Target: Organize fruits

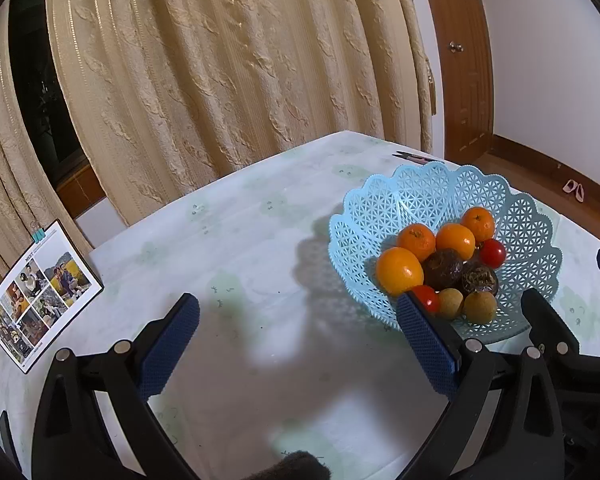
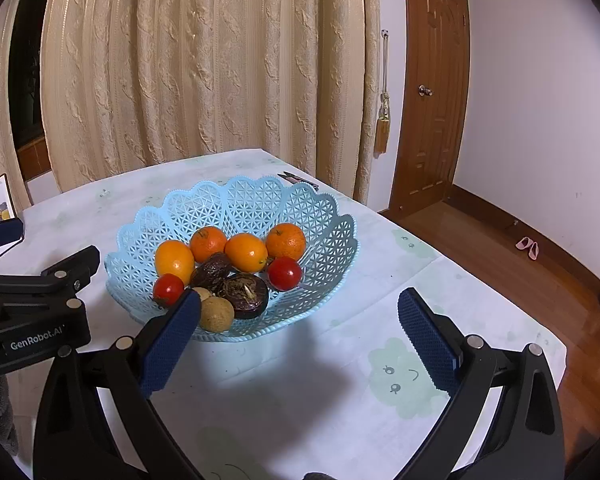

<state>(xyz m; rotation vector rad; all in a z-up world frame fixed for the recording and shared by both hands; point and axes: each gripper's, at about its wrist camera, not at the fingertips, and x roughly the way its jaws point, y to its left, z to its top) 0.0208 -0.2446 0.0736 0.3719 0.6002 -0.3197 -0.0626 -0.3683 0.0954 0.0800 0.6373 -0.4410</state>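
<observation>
Cream curtains [image 2: 204, 68] behind, wooden door [image 2: 432, 92] at the right, pale printed tablecloth [image 2: 400, 304] over the table. Near the middle of that cloth, a light blue lattice basket [image 2: 236, 208], upright and holding every fruit in view: four oranges [image 2: 246, 252] along the back of the pile, two red tomatoes [image 2: 285, 273], two dark wrinkled fruits [image 2: 246, 290] in the middle, and two small tan round fruits [image 2: 217, 314] toward the near rim, one half hidden behind a blue finger pad in the right view. All of it touching or heaped together, unsorted by kind. No loose fruit anywhere on the visible cloth, nor a second container. Left gripper [image 1: 298, 330] held over bare cloth just left of the basket, jaws wide apart, gripping nothing; right gripper [image 2: 300, 326] at the near rim of the basket, jaws likewise spread, empty. Off to the left, a clipped photo card [image 1: 40, 292] standing on edge; beyond the basket, a small dark tool [image 2: 296, 178], possibly scissors, too small to tell. Judged from this: gathering into the basket apparently done, or sorting out of it not yet begun; hard to say which from the task wording alone. If sorting by kind is wanted, everything left to do.
</observation>
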